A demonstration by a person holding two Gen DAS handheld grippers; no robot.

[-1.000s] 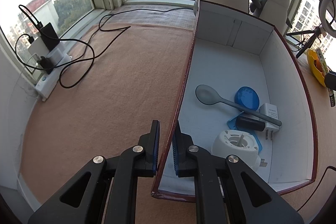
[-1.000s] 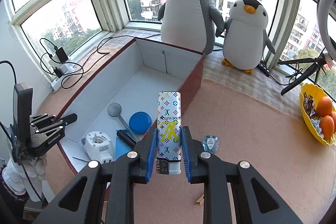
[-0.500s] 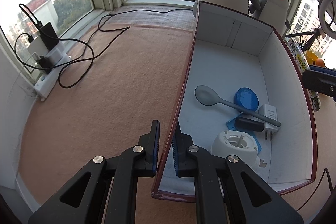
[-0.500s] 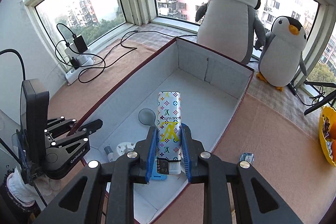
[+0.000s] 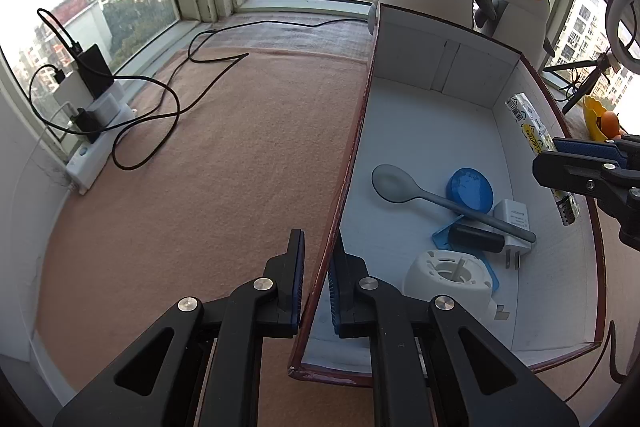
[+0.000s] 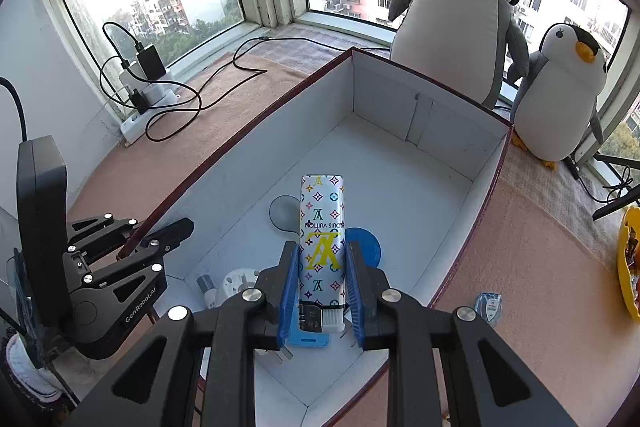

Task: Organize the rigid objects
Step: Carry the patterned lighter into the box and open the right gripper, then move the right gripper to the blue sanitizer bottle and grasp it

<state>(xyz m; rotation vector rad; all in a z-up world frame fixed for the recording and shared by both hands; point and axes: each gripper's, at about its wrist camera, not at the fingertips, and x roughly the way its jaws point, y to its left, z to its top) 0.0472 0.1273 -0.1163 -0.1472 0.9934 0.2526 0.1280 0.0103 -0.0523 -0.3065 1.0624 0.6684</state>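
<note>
While the box (image 6: pixel 460 195) takes up most of both views, we place everything else against it. It sits open-topped on the tan mat (image 5: pixel 208 187), dark red outside and white inside. Behind its far wall stand the big penguin (image 6: pixel 460 15) and the small penguin (image 6: pixel 560 95). Well off its left wall, by the window, a power strip (image 5: pixel 96 143) lies with black cables (image 5: pixel 168 115) looping across the mat. Past its right wall a yellow bowl (image 5: pixel 596 119) holds oranges.

Our left gripper (image 5: pixel 316 267) straddles the box's left wall near the front corner, one pad outside and one inside, clamped on the cardboard. Our right gripper (image 6: pixel 322 279) hangs above the box's near end, clenched on the lighter (image 6: pixel 322 239), a white case with coloured monogram print, its metal end at the pads and its body pointing toward the far wall. From the left wrist it shows beside the right wall, above the floor.

On the box floor, near the front, lie a white round part (image 5: pixel 448 279), a grey spoon (image 5: pixel 404 183) with its handle across a white plug (image 5: pixel 512 219), a blue lid (image 5: pixel 470 189), and a black cylinder (image 5: pixel 476 239) on a blue flat piece (image 5: pixel 440 237); what the cylinder is, we cannot quite tell. Outside the right wall, on the mat, sits a small blue-and-clear item (image 6: pixel 490 305).
</note>
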